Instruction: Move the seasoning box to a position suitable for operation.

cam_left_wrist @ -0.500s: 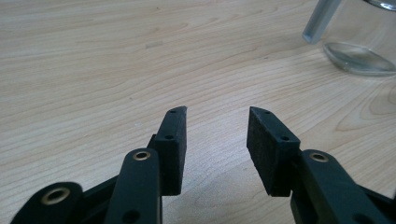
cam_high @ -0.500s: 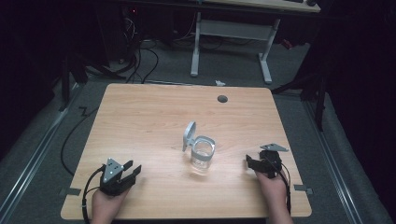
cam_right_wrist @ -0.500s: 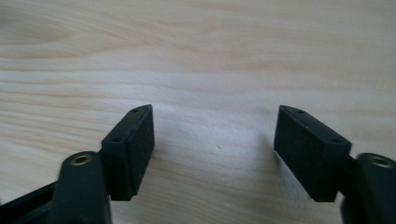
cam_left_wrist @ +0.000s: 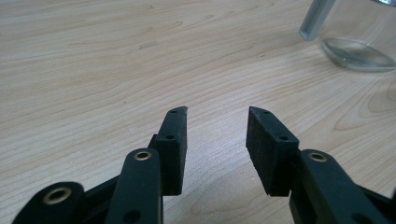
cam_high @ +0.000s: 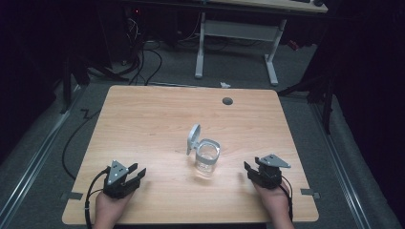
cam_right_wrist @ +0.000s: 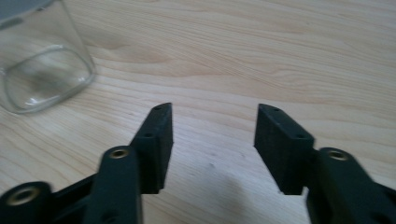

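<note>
A person holds two black grippers low over a light wooden table [cam_high: 143,119], one in each hand. The left gripper [cam_high: 136,172] sits near the front left corner with its jaws apart and nothing between them; its own view shows bare wood grain in the gap. The right gripper [cam_high: 247,168] sits near the front right edge, also with its jaws spread and nothing between them, touching nothing. Between the two, near the middle of the table and well apart from both, stands one clear glass jar [cam_high: 207,159]. It is upright, squarish with rounded corners and a thick base. One grey hinged lid [cam_high: 193,137] stands flipped open at the far left of its rim.
</note>
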`<state>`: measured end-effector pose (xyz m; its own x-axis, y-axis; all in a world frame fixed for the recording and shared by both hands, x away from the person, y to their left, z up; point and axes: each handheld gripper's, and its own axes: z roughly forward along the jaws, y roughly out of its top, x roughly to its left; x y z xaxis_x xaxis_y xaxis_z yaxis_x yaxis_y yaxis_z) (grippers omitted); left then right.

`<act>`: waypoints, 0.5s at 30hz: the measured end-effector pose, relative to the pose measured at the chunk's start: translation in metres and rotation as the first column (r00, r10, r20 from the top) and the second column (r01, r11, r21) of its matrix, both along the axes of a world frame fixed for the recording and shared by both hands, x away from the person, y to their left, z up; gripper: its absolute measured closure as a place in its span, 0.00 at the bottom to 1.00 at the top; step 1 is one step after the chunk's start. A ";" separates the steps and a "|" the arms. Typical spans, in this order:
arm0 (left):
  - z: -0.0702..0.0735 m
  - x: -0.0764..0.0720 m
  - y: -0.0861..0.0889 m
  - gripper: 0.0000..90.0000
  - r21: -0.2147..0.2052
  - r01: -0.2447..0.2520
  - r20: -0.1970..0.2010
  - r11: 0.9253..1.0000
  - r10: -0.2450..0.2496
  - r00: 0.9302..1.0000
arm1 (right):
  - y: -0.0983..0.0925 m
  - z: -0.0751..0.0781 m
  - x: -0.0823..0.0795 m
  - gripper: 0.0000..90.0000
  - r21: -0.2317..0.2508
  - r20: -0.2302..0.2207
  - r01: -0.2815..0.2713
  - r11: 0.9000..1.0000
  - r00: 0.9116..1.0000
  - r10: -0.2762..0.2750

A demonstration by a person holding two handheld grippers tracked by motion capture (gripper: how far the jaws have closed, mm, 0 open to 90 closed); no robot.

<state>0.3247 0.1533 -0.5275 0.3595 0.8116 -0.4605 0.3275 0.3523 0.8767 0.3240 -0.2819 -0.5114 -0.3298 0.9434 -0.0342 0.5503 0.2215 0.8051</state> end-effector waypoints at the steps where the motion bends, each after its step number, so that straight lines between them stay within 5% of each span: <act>1: 0.000 0.000 0.001 0.65 -0.003 -0.001 0.002 1.000 0.001 1.000 | 0.003 0.000 0.000 0.66 0.009 0.002 -0.010 1.000 1.000 0.010; 11: 0.001 -0.003 0.002 0.64 -0.009 0.008 0.010 1.000 -0.008 1.000 | 0.034 0.007 0.023 0.91 0.016 0.027 -0.090 0.996 0.996 0.090; 15: 0.001 -0.003 0.002 0.62 -0.014 -0.006 0.011 1.000 0.006 1.000 | 0.050 0.009 0.037 0.92 0.007 0.024 -0.122 0.992 0.992 0.122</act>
